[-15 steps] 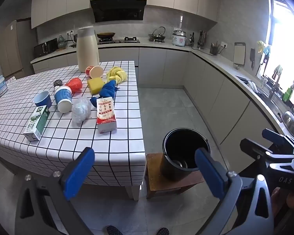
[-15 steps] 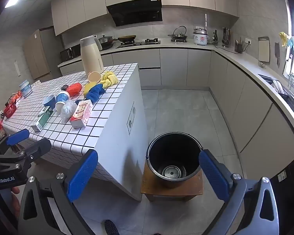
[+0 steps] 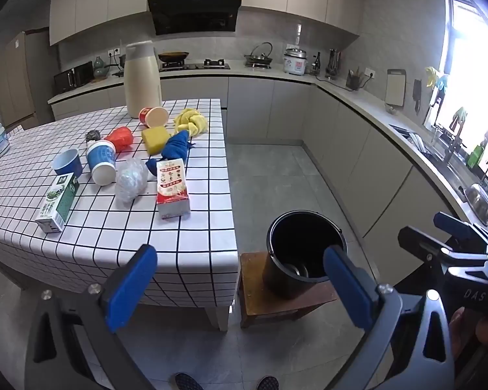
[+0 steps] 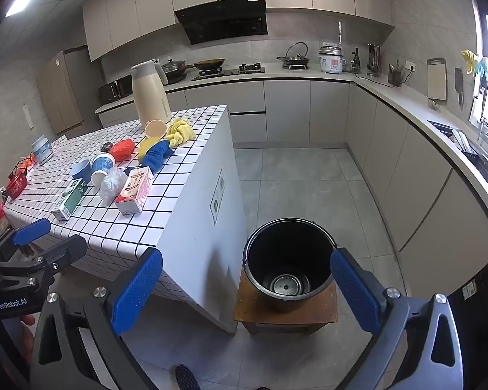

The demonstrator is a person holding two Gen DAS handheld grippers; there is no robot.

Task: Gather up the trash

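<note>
The white tiled bench (image 3: 192,260) carries a red carton (image 3: 172,188) near its right edge. Left of the carton lie a crumpled plastic bag (image 3: 130,178), a blue paper cup (image 3: 101,162) and a green carton (image 3: 58,202). Behind the carton lie a blue cloth (image 3: 175,147), a yellow sponge (image 3: 155,139) and a tall cream jug (image 3: 142,79).

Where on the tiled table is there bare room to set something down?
Free: the near strip of the table in front of the green carton and red-and-white carton, and the far-left stretch behind the blue cup. Crowded: the middle, from the cups to the thermos.
</note>
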